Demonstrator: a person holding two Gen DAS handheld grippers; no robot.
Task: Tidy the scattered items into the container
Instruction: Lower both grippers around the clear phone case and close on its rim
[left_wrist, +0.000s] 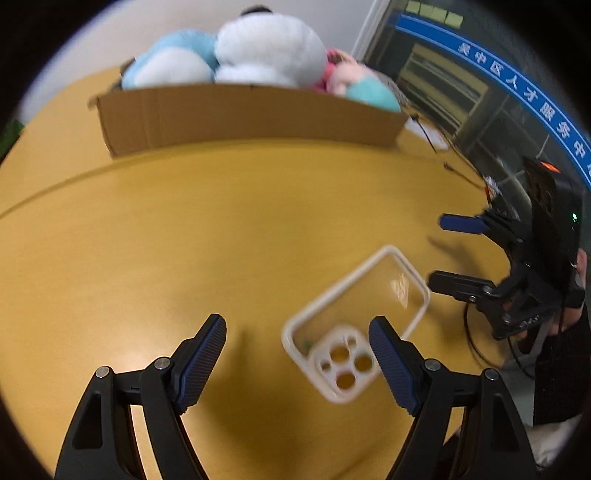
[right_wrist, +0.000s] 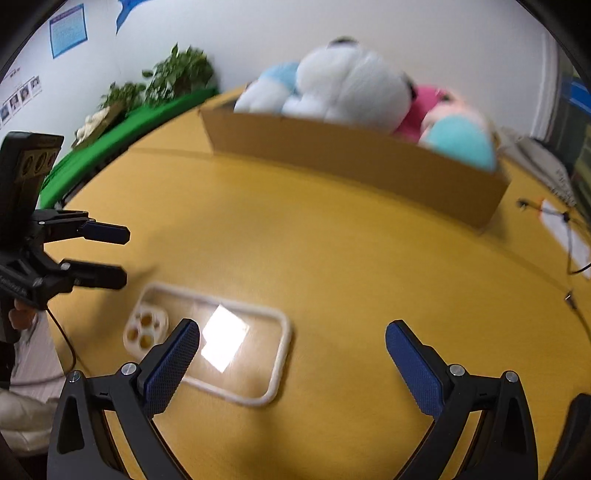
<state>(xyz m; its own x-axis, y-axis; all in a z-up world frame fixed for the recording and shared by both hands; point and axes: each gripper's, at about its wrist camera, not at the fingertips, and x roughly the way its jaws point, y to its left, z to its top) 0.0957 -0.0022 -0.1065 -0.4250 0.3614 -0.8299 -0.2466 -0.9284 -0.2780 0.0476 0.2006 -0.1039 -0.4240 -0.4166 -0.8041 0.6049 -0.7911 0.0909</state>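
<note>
A clear phone case with a cream rim (left_wrist: 354, 325) lies flat on the yellow table (left_wrist: 184, 240); it also shows in the right wrist view (right_wrist: 218, 339). My left gripper (left_wrist: 297, 363) is open and empty, its right finger at the case's camera-cutout end. My right gripper (right_wrist: 291, 363) is open and empty, its left finger over the case's near edge. The cardboard box (left_wrist: 243, 114) stands at the far side of the table, also in the right wrist view (right_wrist: 351, 162). It holds several plush toys (left_wrist: 266, 51).
The right gripper (left_wrist: 454, 254) shows at the right in the left wrist view. The left gripper (right_wrist: 110, 254) shows at the left in the right wrist view. Cables and papers (right_wrist: 565, 229) lie at the table's right. Plants (right_wrist: 173, 77) and a green strip (right_wrist: 122, 133) stand beyond the left edge.
</note>
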